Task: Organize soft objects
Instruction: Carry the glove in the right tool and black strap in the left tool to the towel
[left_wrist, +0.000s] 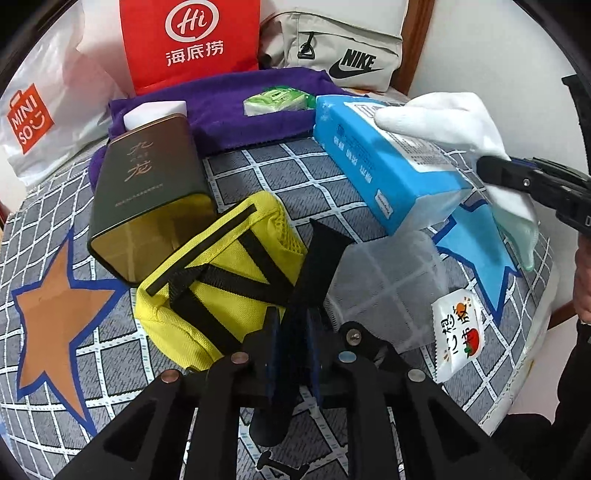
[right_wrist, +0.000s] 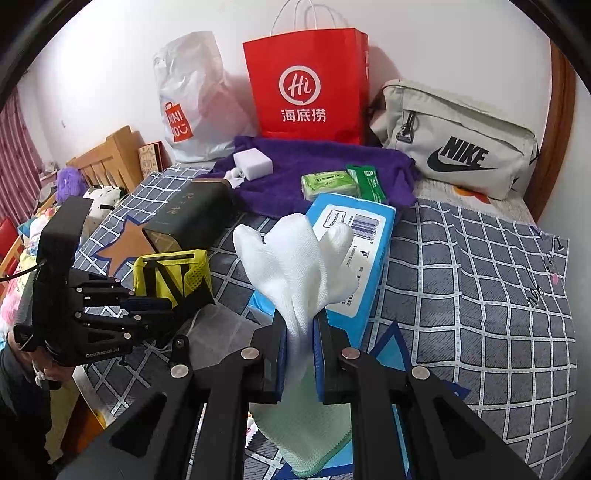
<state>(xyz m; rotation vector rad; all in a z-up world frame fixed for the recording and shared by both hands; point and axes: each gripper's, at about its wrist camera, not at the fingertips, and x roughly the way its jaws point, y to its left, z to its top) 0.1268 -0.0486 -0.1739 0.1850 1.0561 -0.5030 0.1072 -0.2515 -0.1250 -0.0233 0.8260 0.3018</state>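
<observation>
- Progress looked early: most things still lay scattered over the checked bedspread (right_wrist: 480, 295), and nothing soft had visibly been gathered into one place.
- Right tongs (right_wrist: 300, 325) were clenched on a white glove (right_wrist: 295, 258), pinching it near the cuff so its fingers stood up loosely above the blue tissue pack (right_wrist: 369, 251); a pale green cuff hung below the pads.
- Left tongs (left_wrist: 291, 332) stood nearly closed, near the yellow pouch (left_wrist: 221, 280); a black strap (left_wrist: 321, 258) ran down toward the pads, though whether they pinched it I could not tell.
- A translucent mesh bag (left_wrist: 388, 284) lay just right of the pouch, with a small snack packet (left_wrist: 458, 332) beside it.
- Farther back, a purple towel (right_wrist: 314, 173) carried a white box (right_wrist: 253, 164) and green tissue packets (right_wrist: 328, 184); a dark tin (left_wrist: 147, 192) leaned at the left.
- Behind stood a red paper bag (right_wrist: 306, 85), a white plastic bag (right_wrist: 192, 99) and a beige sling bag (right_wrist: 454, 147).
- Left to do, by my judgement: place the glove, then sort the pouch, mesh bag, tissues and towel.
</observation>
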